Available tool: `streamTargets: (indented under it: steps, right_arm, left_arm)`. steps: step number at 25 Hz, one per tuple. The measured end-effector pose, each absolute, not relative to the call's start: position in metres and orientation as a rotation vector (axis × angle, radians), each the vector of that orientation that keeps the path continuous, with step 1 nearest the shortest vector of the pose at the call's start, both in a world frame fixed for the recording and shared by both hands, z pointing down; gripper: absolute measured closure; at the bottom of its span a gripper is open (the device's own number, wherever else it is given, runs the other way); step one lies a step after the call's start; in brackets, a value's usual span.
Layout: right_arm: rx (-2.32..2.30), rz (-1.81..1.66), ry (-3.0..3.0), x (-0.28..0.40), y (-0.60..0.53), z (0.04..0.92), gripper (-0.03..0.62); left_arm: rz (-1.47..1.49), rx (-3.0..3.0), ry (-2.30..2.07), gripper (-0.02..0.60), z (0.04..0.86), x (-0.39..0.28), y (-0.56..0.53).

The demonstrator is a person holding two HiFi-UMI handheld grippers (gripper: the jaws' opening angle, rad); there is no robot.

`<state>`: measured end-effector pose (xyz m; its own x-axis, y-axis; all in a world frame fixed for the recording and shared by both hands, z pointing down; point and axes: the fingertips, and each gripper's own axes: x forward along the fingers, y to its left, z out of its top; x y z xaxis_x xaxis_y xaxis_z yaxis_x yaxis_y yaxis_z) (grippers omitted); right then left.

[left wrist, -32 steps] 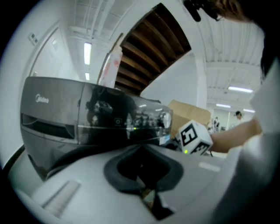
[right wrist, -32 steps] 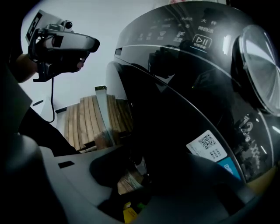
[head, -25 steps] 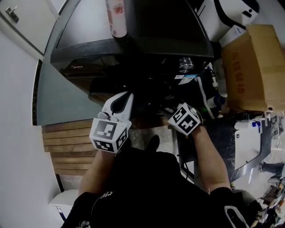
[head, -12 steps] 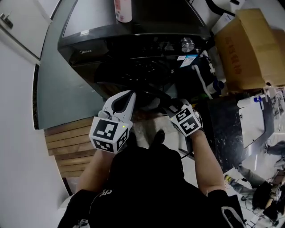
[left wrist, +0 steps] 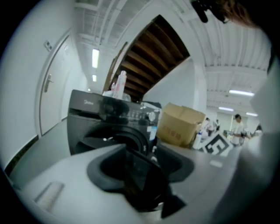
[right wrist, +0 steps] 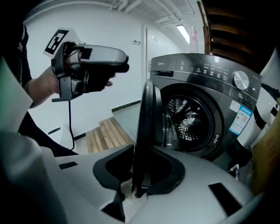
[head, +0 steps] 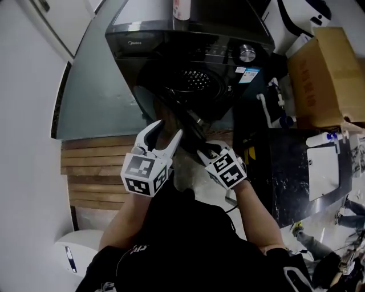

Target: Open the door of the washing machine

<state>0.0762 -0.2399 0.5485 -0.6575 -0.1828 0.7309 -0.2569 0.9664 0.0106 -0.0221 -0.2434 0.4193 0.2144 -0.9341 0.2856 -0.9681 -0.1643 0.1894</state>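
On the far left there is one set of wooden steps (head: 94,165) by the grey wall.

Next comes the left gripper (head: 167,130). Its two jaws are wide apart and are spreading wider. In the left gripper view the dark edge of the door shows in the gap between them, but I cannot tell if it touches them. This gripper has one cube (head: 142,174) with black and white squares.

In the middle, far from the person, stands one dark washing machine (head: 171,45). The word "Midea" (head: 137,39) is on its top left corner. One bottle (head: 181,8) with a red label stands on top; its words are too small to read. The machine has one round silver knob (head: 247,53) and one blue and white sticker (head: 249,73), also too small to read. Its one door (head: 185,117) has swung out toward the person, and the drum (head: 194,80) with its little holes shows behind it.

The right gripper (head: 206,155) is at the near edge of the door. Its jaws are closing on that edge, one pad on each side and right against it. It has one square-marked cube (head: 228,170) too.

On the far right sits one brown cardboard box (head: 325,74) with red writing I cannot read.
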Motion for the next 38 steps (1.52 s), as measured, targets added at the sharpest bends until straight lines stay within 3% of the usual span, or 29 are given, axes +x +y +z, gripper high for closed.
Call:
streamTargets:
  steps: [5,18,22,28,38]
  right_arm:
    - [0.054,0.07,-2.383,0.058,-0.172,0.547,0.499]
    - [-0.18,0.041,-2.446,0.048,-0.104,0.535,0.497]
    - [-0.241,0.028,-2.447,0.032,-0.087,0.533,0.499]
    - [-0.293,0.024,-2.443,0.007,-0.061,0.528,0.5]
    - [-0.24,0.061,-2.507,-0.03,-0.055,0.509,0.51]
  left_arm:
    - [0.156,1.97,-1.858,0.278,0.448,-0.021,-0.198]
    - [0.331,1.719,-2.015,0.28,0.487,-0.071,-0.134]
    - [0.371,1.651,-2.083,0.326,0.487,-0.104,-0.113]
    - [0.504,1.601,-2.131,0.455,0.492,-0.151,-0.083]
    - [0.549,1.589,-2.142,0.462,0.491,-0.205,-0.065]
